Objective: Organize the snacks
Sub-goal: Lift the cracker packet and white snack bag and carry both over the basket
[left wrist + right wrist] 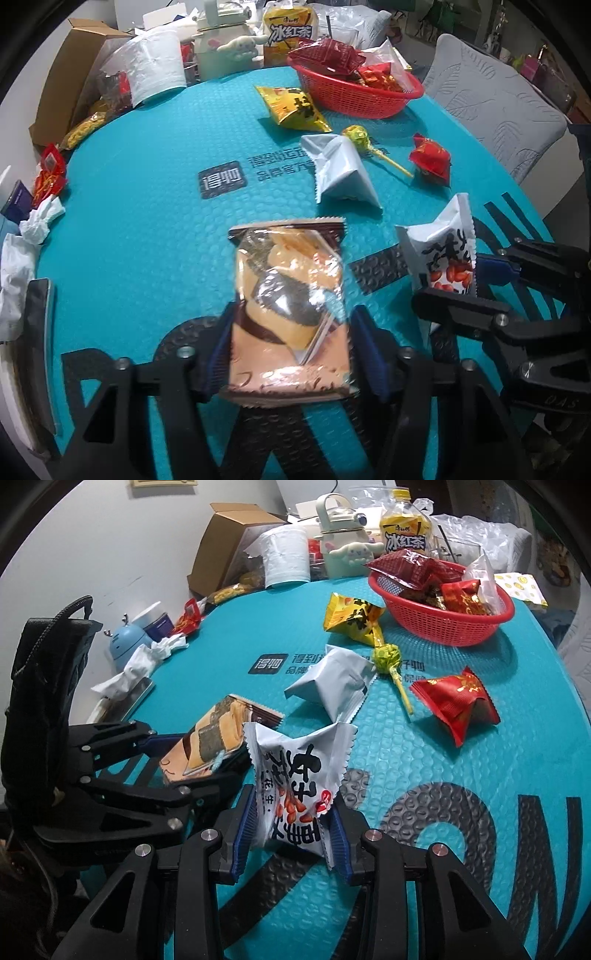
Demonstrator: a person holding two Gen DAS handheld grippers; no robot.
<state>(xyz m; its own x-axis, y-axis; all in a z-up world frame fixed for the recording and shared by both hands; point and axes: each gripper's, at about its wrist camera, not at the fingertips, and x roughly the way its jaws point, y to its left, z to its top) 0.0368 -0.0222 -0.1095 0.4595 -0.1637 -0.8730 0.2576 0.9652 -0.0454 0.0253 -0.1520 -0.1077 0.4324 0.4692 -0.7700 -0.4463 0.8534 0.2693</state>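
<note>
A brown cake packet (288, 295) lies on the teal mat (147, 229) between the pads of my left gripper (294, 317), which stand open just off its sides. Beside it, my right gripper (295, 801) is shut on a white peanut packet (299, 768), pinching its waist and holding it upright. In the right wrist view the left gripper (195, 760) flanks the cake packet (218, 734) at the left. A red mesh basket (443, 627) with several red packets sits at the far right. Loose on the mat are a yellow packet (351, 618), a white pouch (332, 683), a lollipop (386, 657) and a red packet (456, 705).
At the mat's far edge stand a cardboard box (221, 542), a paper roll (286, 557), a pale kettle with a plush toy (347, 550) and an iced-tea bottle (406, 528). Crumpled tissues (147, 657) and jars line the left edge. A padded chair (491, 99) stands beyond the right side.
</note>
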